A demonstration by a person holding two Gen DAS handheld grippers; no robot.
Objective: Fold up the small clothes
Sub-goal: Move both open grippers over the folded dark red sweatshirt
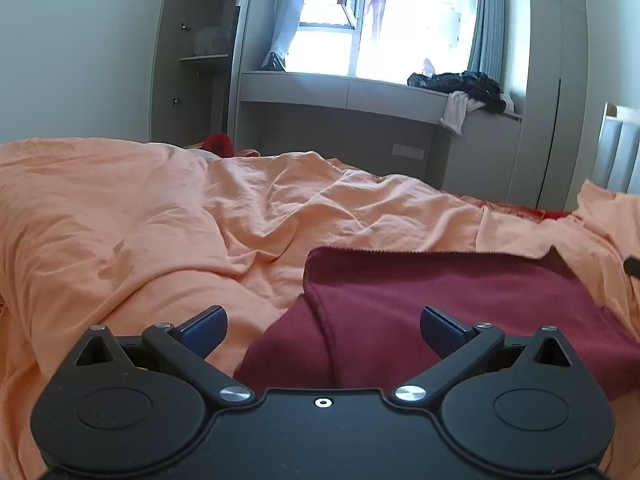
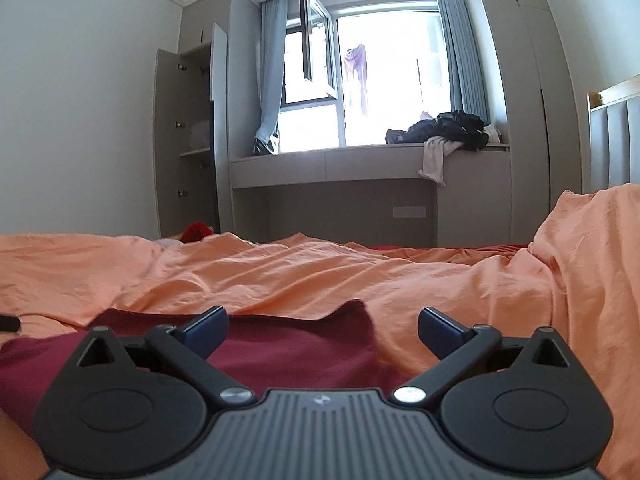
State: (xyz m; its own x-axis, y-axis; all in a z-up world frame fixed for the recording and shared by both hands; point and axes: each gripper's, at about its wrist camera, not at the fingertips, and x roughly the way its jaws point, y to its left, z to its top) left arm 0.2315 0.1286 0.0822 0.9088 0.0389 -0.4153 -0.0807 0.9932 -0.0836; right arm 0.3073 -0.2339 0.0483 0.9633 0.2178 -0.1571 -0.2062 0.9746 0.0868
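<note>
The left tool [image 1: 323, 330] stands spread wide, nothing between its fingers; the maroon garment [image 1: 460, 304] lies folded on the orange bedsheet [image 1: 160, 220] at twelve to two o'clock; the right tool [image 2: 323, 330] likewise spread, empty, the garment [image 2: 296, 348] just ahead toward eleven; no writing is legible; dark clothes [image 2: 448, 128] heap on the far window ledge [image 2: 320, 160].

You see a plain dark-red knit garment [image 1: 460, 300] at lower centre, on a wrinkled, unpatterned peach-orange cotton bedsheet [image 1: 140, 220].
</note>
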